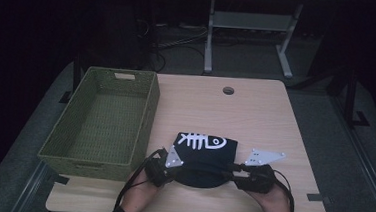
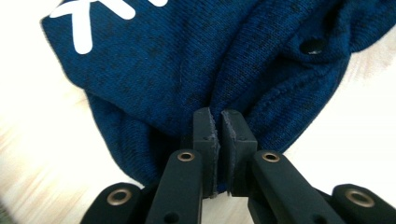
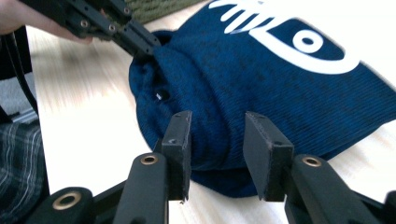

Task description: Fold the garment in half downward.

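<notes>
Dark blue knit garment (image 1: 203,154) lying on the table (image 1: 256,111), seeming soft and light, bunching where pinched: left tool (image 2: 219,122) clamping its edge, right tool (image 3: 217,140) standing apart astride a fold.

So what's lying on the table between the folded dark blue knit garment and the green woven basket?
Nothing: in the high view a bare strip of the light wooden table separates the dark blue knit garment from the green woven basket.

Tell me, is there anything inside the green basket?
No, in the high view the woven green basket shows only its bare bottom, and the folded blue garment lies on the table beside it.
</notes>
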A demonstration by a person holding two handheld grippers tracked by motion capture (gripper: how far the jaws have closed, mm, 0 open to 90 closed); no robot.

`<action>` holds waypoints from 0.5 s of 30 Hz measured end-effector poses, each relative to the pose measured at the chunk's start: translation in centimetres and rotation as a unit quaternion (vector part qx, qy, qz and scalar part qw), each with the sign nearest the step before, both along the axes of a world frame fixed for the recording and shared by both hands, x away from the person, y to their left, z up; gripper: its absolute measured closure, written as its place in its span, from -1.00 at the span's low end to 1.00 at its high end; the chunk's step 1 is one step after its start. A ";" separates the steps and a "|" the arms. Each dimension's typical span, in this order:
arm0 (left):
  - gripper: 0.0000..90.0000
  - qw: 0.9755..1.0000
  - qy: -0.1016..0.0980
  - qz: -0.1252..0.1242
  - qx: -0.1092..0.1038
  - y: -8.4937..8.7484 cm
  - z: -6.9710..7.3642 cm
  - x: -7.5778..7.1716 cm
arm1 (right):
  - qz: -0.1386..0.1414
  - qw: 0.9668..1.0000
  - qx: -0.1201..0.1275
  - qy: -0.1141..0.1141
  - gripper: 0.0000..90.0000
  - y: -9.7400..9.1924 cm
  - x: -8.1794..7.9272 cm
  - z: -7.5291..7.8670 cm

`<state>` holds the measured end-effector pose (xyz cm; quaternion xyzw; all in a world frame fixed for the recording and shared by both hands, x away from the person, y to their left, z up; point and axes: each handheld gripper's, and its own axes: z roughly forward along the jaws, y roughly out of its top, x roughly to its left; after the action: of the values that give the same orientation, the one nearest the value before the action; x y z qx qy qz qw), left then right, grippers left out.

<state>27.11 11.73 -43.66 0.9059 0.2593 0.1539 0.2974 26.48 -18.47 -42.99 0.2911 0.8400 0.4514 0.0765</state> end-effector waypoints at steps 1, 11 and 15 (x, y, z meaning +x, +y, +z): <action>0.82 1.000 0.001 0.003 -0.007 0.2 0.2 0.1 | 0.000 1.000 0.002 -0.001 0.36 0.0 0.1 0.1; 0.11 0.995 -0.022 0.032 -0.095 1.3 3.1 0.4 | -0.019 1.000 0.018 -0.014 0.31 -1.0 0.7 1.3; -0.09 0.992 -0.032 0.048 -0.114 1.2 3.6 1.5 | -0.020 1.000 0.008 -0.012 0.26 -0.6 1.1 1.0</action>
<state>28.58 12.92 -40.05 0.8472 0.3083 0.1661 0.3995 27.54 -19.03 -41.97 0.3027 0.8293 0.4603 0.0933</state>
